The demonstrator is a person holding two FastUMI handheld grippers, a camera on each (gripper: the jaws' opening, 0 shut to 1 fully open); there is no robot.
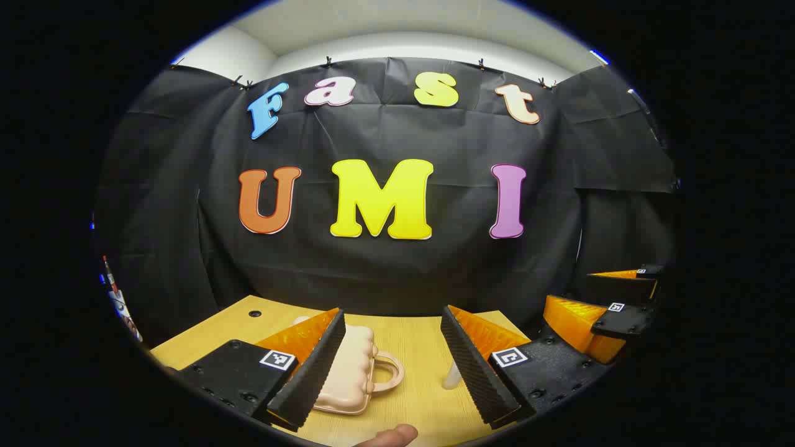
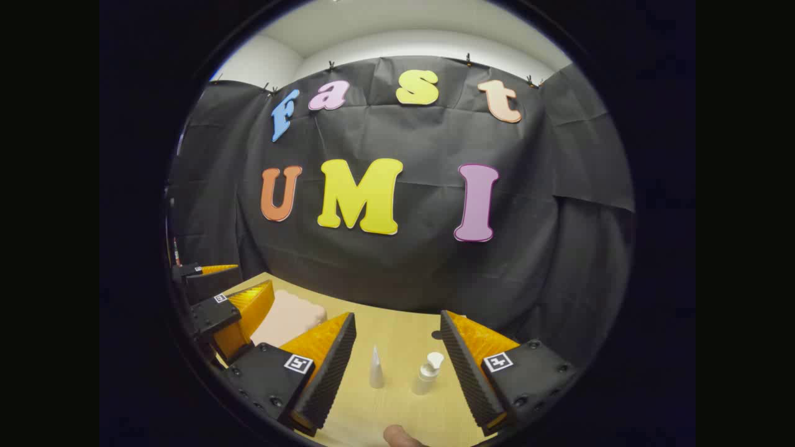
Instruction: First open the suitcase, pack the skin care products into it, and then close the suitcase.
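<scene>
The closed suitcase (image 1: 351, 372) lies flat on the wooden table (image 1: 416, 347), handle toward the middle, partly behind one finger of the left gripper (image 1: 397, 366), which hangs wide open and holds nothing. To its right stand a small cone-shaped tube (image 2: 376, 367) and a pump bottle (image 2: 428, 372), between the wide-open, empty fingers of the right gripper (image 2: 397, 372).

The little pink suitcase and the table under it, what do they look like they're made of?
The suitcase looks like moulded plastic, pale pink with a soft sheen; its ribbed, bumpy shell and one-piece looped handle suggest that. The table shows a light wood grain with a smooth matte face, probably laminate or veneer rather than solid wood, though that is hard to tell.
</scene>
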